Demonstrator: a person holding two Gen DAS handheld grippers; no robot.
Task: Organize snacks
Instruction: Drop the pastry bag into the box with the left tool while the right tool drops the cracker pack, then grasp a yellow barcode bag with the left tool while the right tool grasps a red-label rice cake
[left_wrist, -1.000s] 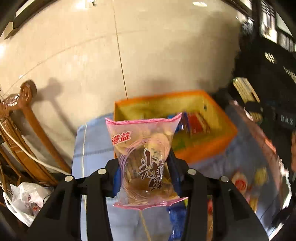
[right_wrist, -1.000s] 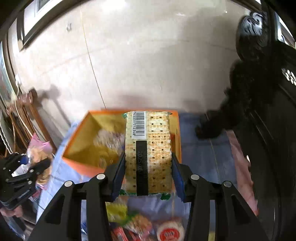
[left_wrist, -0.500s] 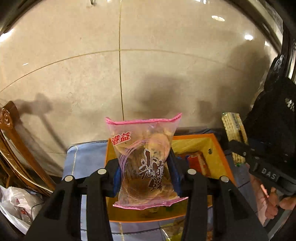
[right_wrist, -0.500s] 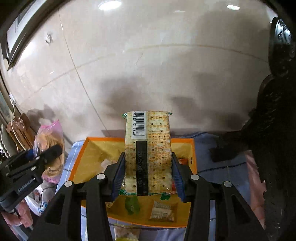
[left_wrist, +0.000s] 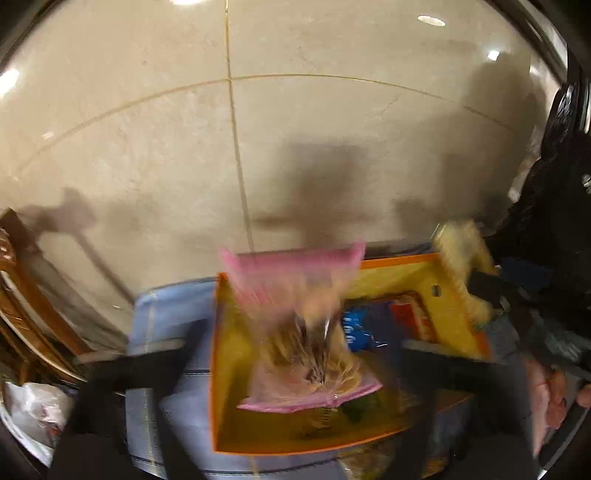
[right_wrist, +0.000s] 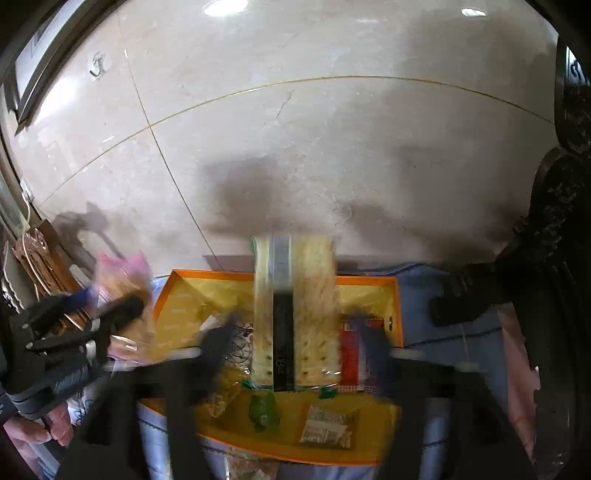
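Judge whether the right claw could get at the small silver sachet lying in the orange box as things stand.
Probably not yet: the right claw appears open, but the long cracker packet sits between its fingers, above the small silver sachet in the orange box.

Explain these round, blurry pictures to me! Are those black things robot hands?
Not a robot: a person holds a black claw in each hand, and a tiny camera on each claw looks along its fingers. One picture is from the left claw, the other from the right claw. Both hang over an orange box on a blue cloth, with snack packets inside. The left claw is open around a pink bag of biscuits; the right claw looks open around a pack of crackers. The blur comes from movement.
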